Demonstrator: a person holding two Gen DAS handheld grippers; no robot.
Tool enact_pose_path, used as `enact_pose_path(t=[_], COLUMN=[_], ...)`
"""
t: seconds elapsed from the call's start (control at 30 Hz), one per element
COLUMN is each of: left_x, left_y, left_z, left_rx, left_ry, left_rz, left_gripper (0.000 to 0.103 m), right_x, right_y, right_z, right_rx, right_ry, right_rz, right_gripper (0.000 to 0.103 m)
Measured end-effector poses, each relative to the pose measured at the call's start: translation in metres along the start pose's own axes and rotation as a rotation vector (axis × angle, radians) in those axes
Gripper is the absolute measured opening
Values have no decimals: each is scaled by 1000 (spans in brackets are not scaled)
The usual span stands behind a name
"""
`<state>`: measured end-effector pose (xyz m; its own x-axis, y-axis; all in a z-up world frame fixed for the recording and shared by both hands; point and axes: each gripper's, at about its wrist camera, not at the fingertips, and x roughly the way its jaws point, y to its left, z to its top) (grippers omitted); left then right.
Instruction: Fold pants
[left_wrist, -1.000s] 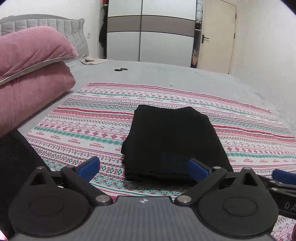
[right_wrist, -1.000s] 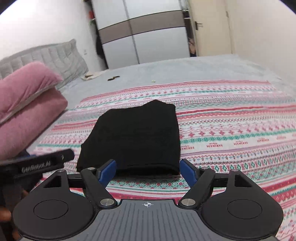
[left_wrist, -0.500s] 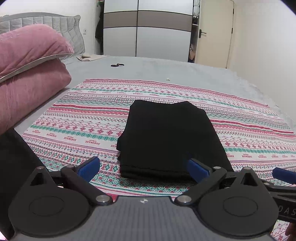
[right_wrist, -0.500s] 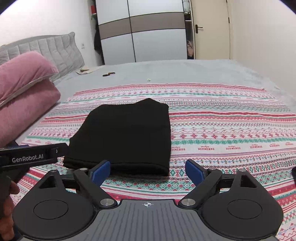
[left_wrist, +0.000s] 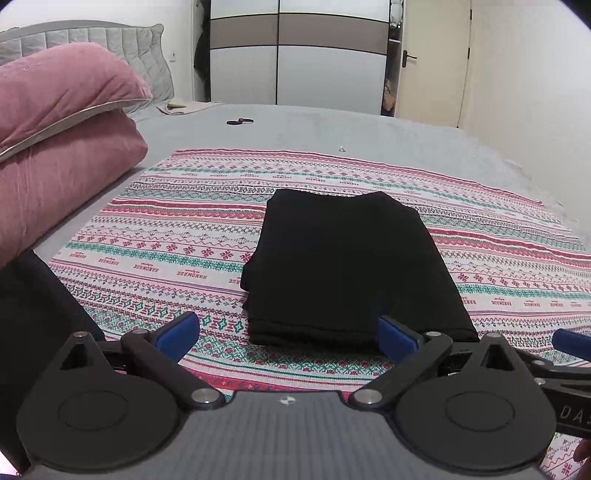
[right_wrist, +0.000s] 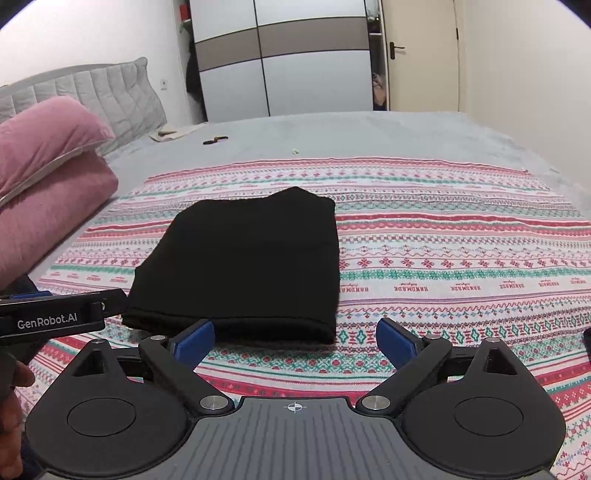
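Ahead of both grippers the folded black pants (left_wrist: 351, 269) lie flat on the patterned blanket (left_wrist: 177, 236), nothing on top of them. Far to the left of the left gripper (left_wrist: 288, 332) stack two pink pillows (left_wrist: 62, 147); a small dark item (left_wrist: 239, 121) lies well beyond on the grey bedcover (left_wrist: 314, 125). The left gripper is spread wide, holding nothing. The right gripper (right_wrist: 295, 338) has its jaws opening, with only blanket between them, just short of the pants' near edge
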<state>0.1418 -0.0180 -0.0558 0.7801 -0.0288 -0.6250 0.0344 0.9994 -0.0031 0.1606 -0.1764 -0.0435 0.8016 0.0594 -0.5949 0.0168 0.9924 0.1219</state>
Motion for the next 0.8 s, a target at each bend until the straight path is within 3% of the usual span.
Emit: enact_pose_path(t=[0.8], left_x=[0], left_y=[-3], left_z=[0], left_rx=[28], left_ry=[10], left_rz=[23], left_gripper=[103], right_x=[4], right_y=[1], right_z=[-1], right_rx=[-6], right_ry=[15], right_rz=[-5], right_gripper=[98])
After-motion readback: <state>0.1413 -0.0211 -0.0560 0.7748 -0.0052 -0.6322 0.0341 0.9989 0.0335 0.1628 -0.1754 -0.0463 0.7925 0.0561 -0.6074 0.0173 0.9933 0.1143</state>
